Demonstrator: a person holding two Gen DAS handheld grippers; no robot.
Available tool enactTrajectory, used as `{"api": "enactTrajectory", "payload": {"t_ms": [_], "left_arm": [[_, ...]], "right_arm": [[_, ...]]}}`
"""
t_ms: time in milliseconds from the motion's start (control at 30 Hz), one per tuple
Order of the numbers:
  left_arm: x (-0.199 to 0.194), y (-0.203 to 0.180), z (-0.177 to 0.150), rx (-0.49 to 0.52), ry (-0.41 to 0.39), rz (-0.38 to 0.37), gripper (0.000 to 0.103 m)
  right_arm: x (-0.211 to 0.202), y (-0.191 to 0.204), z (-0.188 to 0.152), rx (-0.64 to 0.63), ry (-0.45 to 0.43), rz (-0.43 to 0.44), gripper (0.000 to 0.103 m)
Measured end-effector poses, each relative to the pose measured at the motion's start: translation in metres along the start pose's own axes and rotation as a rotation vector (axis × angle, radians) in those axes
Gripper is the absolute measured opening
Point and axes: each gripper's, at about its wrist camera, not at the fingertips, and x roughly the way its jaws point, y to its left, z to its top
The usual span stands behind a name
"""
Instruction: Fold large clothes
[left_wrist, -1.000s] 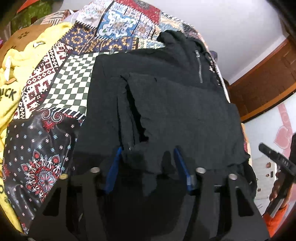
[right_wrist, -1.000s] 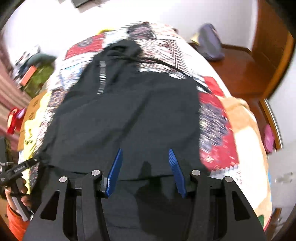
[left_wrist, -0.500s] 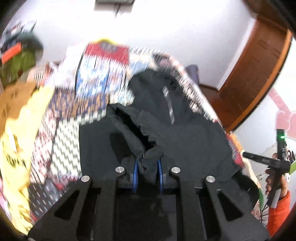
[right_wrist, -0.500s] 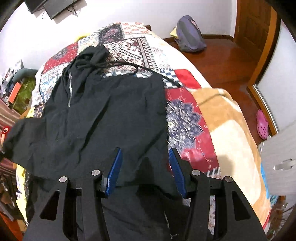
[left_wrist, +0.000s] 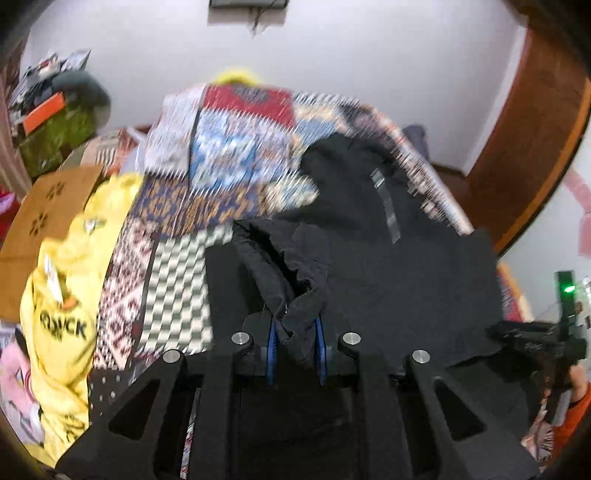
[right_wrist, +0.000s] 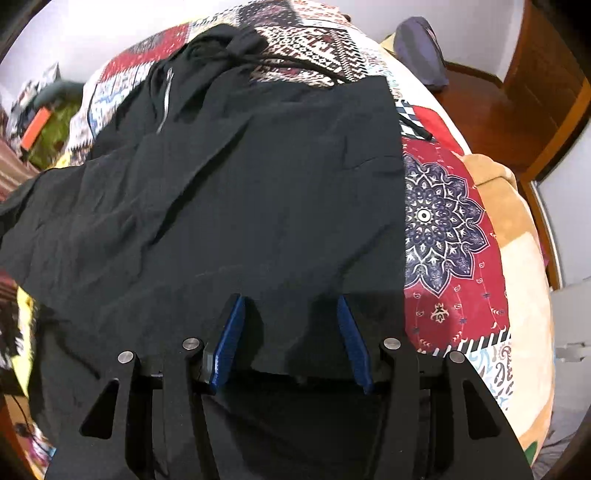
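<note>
A black zip-up hoodie (right_wrist: 258, 177) lies spread on a patchwork bedspread (right_wrist: 443, 206), hood at the far end. In the left wrist view my left gripper (left_wrist: 295, 332) is shut on a bunched fold of the hoodie (left_wrist: 406, 266) at its left side, and the fold is lifted off the bed. The zip (left_wrist: 388, 206) runs down the chest. My right gripper (right_wrist: 291, 332) hangs open just over the hoodie's near hem at its right side. Cloth lies under and between the blue pads (right_wrist: 231, 339), which do not press on it.
A yellow printed garment (left_wrist: 70, 295) lies at the bed's left edge beside a brown cushion (left_wrist: 44, 206). A purple bag (right_wrist: 421, 51) sits on the wooden floor beyond the bed. A hand in an orange sleeve (left_wrist: 576, 391) shows at the right.
My left gripper closed on the fold of black cloth and rose with it, tipping its view up toward the wall. My right gripper sank closer to the hem, still open.
</note>
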Motion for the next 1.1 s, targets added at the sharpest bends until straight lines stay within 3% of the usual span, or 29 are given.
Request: {"api": "enactTrajectory", "payload": {"t_ms": [167, 300, 367, 433, 567, 833, 1000, 1100], "left_arm": [[0.034, 0.015, -0.034, -0.003, 0.091, 0.034, 0.018], [0.053, 0.016, -0.056, 0.011, 0.162, 0.058, 0.028], [0.052, 0.017, -0.061, 0.009, 0.174, 0.055, 0.032], [0.048, 0.015, -0.06, 0.027, 0.19, 0.078, 0.043], [0.036, 0.01, -0.054, 0.092, 0.205, 0.1, 0.046], [-0.014, -0.015, -0.009, 0.224, 0.058, 0.145, 0.054], [-0.032, -0.034, 0.038, 0.243, -0.051, 0.112, 0.062], [-0.032, -0.043, 0.065, 0.23, -0.077, 0.078, 0.062]], "right_arm": [[0.002, 0.007, -0.003, -0.047, -0.003, -0.023, 0.054], [0.003, 0.006, -0.005, -0.052, 0.0, -0.024, 0.055], [0.002, 0.005, -0.005, -0.047, 0.006, -0.022, 0.055], [-0.002, 0.006, -0.003, -0.041, 0.02, -0.021, 0.055], [-0.013, 0.004, 0.005, -0.023, 0.013, -0.007, 0.055], [-0.059, 0.002, 0.04, -0.003, -0.129, 0.02, 0.055], [-0.082, 0.011, 0.072, -0.018, -0.217, 0.019, 0.055], [-0.092, 0.018, 0.092, -0.035, -0.27, 0.024, 0.055]]}}
